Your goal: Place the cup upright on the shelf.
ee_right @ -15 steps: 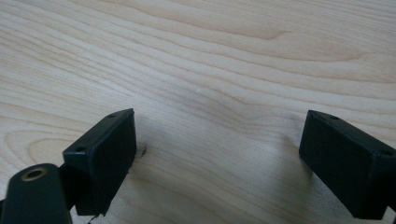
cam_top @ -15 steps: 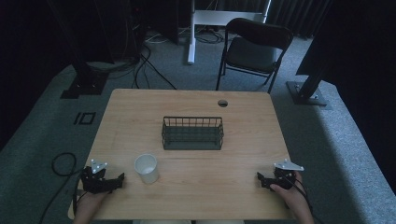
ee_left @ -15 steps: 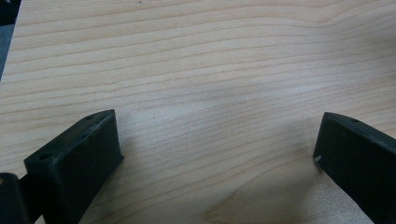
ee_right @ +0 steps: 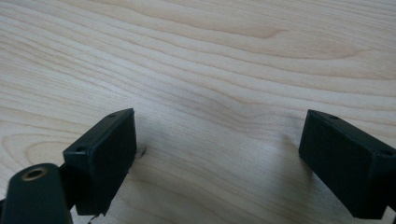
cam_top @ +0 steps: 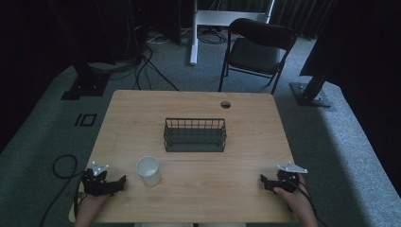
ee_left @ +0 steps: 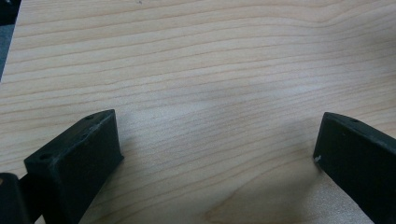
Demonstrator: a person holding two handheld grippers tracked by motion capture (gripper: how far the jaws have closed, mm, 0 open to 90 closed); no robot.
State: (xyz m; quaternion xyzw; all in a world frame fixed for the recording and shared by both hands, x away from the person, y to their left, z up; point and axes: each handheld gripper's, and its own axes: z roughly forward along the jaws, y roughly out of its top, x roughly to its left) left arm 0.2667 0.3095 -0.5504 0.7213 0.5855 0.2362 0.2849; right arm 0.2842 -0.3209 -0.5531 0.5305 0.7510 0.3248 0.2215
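A white paper cup [cam_top: 148, 170] stands upright on the wooden table [cam_top: 198, 189], front left of centre. Behind it, mid-table, sits an empty dark wire basket [cam_top: 195, 135]. My left gripper [cam_top: 120, 182] rests on the table at the front left corner, just left of the cup, held by a hand. In the left gripper view its jaws stand wide apart over bare wood [ee_left: 210, 116], so the left gripper [ee_left: 217, 144] is open. My right gripper [cam_top: 264, 182] lies at the front right, open too; the right gripper [ee_right: 219, 144] has nothing between its jaws.
A round cable hole [cam_top: 225, 104] sits near the table's far edge. Beyond the table stands a black folding chair [cam_top: 255, 49]. Cables run on the grey carpet at the left [cam_top: 61, 165]. Dark stand bases flank the table at both sides.
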